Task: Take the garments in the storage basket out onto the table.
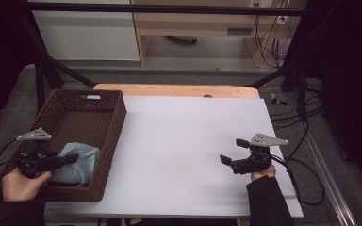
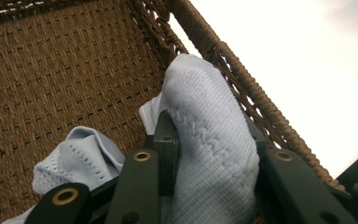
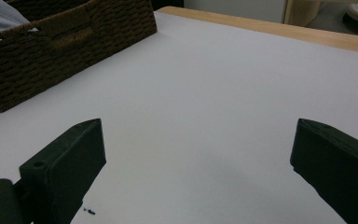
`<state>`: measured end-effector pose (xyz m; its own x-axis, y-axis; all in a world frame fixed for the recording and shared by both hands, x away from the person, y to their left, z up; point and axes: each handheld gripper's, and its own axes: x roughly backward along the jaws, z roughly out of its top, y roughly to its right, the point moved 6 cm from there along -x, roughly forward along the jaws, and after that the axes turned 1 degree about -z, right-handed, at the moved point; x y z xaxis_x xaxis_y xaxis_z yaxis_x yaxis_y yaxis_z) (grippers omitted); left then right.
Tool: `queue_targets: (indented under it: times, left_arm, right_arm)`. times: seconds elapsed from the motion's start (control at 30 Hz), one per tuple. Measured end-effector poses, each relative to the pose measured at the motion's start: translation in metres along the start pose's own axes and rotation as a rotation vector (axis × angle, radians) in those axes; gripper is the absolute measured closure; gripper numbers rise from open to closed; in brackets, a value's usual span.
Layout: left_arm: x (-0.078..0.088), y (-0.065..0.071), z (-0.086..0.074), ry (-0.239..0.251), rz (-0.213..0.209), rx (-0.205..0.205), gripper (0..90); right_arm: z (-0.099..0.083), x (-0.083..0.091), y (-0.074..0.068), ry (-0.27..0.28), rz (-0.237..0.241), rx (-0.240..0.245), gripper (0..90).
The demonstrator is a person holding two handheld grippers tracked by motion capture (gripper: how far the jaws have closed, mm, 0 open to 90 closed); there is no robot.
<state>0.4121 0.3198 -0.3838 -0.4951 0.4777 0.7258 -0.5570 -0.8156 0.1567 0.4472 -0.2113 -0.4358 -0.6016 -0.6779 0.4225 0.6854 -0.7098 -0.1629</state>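
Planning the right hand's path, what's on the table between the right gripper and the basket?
Nothing: in the high view, bare white table runs from the right gripper to the basket.

Brown woven basket (image 1: 104,136) on the left part of the white worktop (image 1: 188,150), a light blue cloth (image 1: 79,162) lying in its near end. Left gripper (image 1: 68,159) over that near end, jaws closed on the cloth, held by a hand (image 1: 21,183) at the lower left. Right gripper (image 1: 232,151) above the bare worktop at the right, well apart from the basket, jaws spread, pointing left.
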Motion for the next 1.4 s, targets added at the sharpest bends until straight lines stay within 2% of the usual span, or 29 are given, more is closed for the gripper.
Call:
queue_targets:
  times: [0.83,1.4]
  left_arm:
    - [0.016,0.001,0.012,0.053,0.016,-0.013,67.2]
    - [0.027,0.002,0.023,0.089,0.006,-0.023,67.3]
  right_arm:
    - [-0.001,-0.001,0.0,-0.007,-0.006,0.002,3.6]
    - [-0.001,-0.002,0.001,-0.009,-0.009,0.0,3.6]
